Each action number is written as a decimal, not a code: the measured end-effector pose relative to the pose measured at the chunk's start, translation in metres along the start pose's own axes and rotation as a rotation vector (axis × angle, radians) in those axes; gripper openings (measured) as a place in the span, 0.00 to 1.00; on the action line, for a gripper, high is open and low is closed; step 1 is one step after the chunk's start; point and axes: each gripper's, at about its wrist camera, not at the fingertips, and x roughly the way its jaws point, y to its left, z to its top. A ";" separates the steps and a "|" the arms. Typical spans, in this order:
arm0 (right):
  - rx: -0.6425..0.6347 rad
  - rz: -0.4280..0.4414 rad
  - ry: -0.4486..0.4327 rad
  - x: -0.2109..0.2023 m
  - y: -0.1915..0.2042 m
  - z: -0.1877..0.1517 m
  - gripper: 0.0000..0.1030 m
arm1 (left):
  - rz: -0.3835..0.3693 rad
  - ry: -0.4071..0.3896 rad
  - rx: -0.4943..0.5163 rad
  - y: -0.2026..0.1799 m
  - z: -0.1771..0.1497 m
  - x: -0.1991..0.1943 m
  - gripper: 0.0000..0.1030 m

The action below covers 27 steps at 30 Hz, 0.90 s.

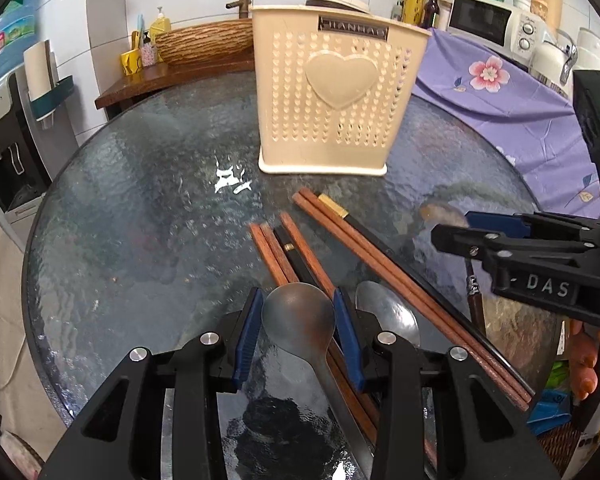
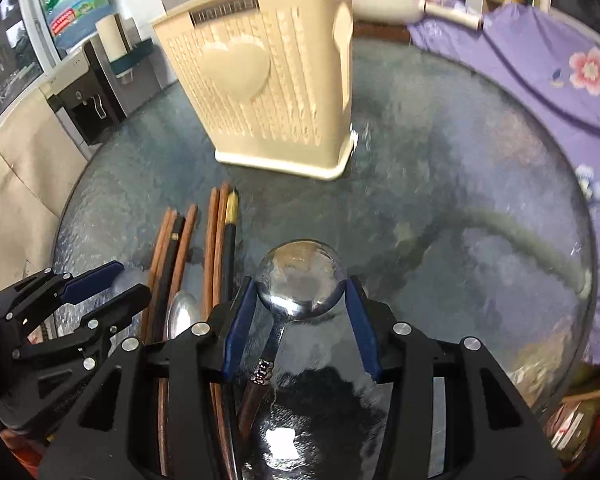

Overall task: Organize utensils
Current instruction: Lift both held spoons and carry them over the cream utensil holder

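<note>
Steel spoon (image 2: 302, 276) in right gripper (image 2: 302, 296) shows only rightward.

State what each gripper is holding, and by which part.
The left gripper clamps a dull metal spoon across its bowl. The right gripper clamps a shiny spoon across its bowl too.

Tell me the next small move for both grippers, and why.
Probably lift both straight up. The left hand-held gripper pinches a dull spoon by its bowl, the right hand-held gripper a shiny spoon. The cream holder stands just beyond.
</note>
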 end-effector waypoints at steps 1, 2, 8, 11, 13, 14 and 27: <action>0.000 0.001 -0.016 -0.004 -0.001 0.001 0.45 | 0.000 -0.009 -0.001 0.000 0.002 -0.003 0.35; -0.001 0.002 -0.040 -0.010 -0.002 0.003 0.45 | 0.002 -0.020 0.000 -0.001 0.002 -0.005 0.35; -0.046 -0.028 -0.180 -0.044 0.000 0.010 0.45 | 0.012 -0.087 0.000 0.000 0.012 -0.025 0.35; -0.076 -0.041 -0.244 -0.060 0.001 0.010 0.45 | 0.021 -0.125 -0.008 0.002 0.018 -0.035 0.35; -0.081 -0.041 -0.264 -0.066 0.001 0.010 0.45 | 0.023 -0.152 -0.012 0.003 0.020 -0.041 0.35; -0.084 -0.041 -0.273 -0.069 0.001 0.009 0.45 | 0.025 -0.171 -0.017 0.003 0.021 -0.045 0.35; -0.125 -0.077 -0.342 -0.089 0.005 0.000 0.45 | 0.074 -0.270 -0.005 0.000 0.027 -0.067 0.35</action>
